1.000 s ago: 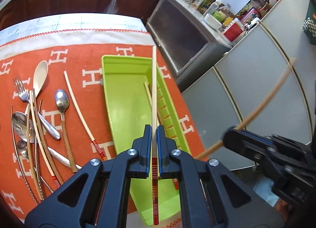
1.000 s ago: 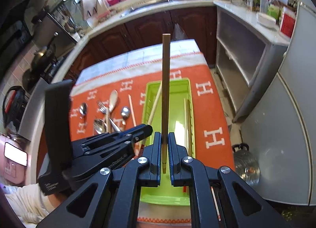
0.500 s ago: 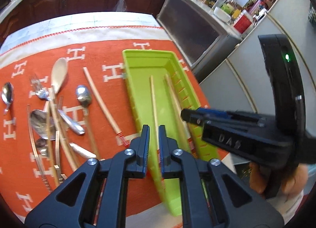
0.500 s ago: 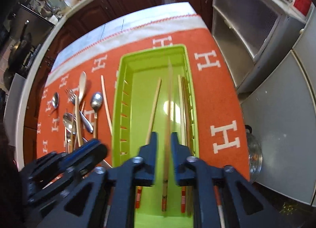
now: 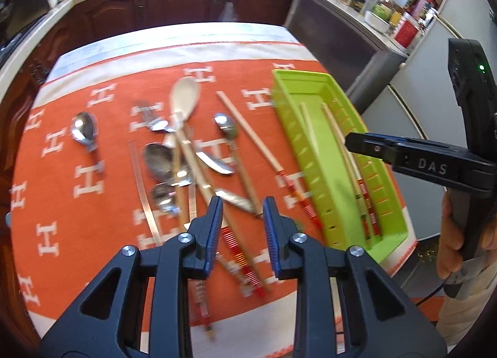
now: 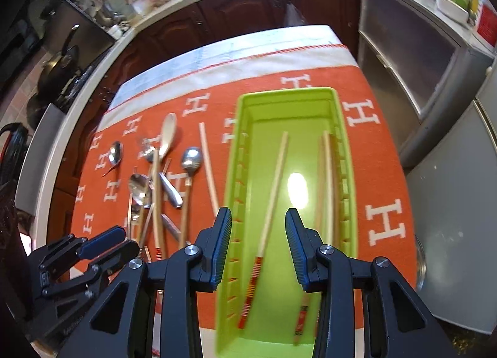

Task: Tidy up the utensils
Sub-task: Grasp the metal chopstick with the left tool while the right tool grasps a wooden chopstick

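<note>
1. Hovering over the orange cloth with white H marks [image 5: 93,140] on the bench, left claw [image 5: 242,224] part open, jaws just been opening, nothing between them
2. Hanging over the lime-green slotted plastic tray [image 6: 338,153], right claw [image 6: 258,246] likewise part open and empty, jaws just been opening; pale wooden chopstick with red-striped end [image 6: 273,193] lying loose on the tray floor below the gap, untouched
3. Resting along the tray's right wall, two more pale chopsticks [image 6: 326,184], so sorting looks partly done
4. Waiting on the cloth left of the tray: single long chopstick [image 5: 248,134], pale wooden spoon [image 5: 184,100], steel fork [image 5: 152,117], several steel spoons [image 5: 83,131] and more sticks in a crossed heap [image 5: 186,171], just ahead of the left claw
5. Judging handling: chopsticks light, stiff, thin, prone to roll and pivot in a pinch; best gripped near mid-length or at the thicker striped end
6. Judging steel pieces: heavier, smooth, slippery; best taken across the flat handle, clear of the overlapping neighbours
</note>
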Available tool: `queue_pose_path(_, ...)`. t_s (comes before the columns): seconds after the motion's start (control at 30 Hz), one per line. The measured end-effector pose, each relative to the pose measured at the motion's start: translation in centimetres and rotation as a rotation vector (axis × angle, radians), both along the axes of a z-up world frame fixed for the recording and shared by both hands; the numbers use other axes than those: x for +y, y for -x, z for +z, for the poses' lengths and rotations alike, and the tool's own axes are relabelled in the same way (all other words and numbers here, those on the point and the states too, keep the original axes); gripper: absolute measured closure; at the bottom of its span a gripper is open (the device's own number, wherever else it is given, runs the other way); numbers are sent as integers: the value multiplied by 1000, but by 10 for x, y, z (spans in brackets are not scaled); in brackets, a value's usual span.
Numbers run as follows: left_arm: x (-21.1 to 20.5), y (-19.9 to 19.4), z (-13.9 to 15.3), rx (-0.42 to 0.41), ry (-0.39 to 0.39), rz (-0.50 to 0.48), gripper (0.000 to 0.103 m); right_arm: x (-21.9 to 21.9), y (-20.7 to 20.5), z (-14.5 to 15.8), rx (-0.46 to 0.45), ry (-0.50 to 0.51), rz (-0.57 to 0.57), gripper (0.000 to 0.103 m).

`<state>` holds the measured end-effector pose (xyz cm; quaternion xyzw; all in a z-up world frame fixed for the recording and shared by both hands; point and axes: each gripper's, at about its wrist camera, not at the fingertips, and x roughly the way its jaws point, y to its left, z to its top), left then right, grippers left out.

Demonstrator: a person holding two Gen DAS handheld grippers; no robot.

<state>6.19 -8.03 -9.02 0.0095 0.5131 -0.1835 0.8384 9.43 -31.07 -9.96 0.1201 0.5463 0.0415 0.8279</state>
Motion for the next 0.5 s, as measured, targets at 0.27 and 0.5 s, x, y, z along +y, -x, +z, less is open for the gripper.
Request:
queue_pose_path(0.27,53,5,-4,-3,-10,89,80,59,-11,1,-24,3,127,76)
queue_pose_path(0.5,86,-6,-31,63,-27,158,80,99,-42,-20,36,73,189,80)
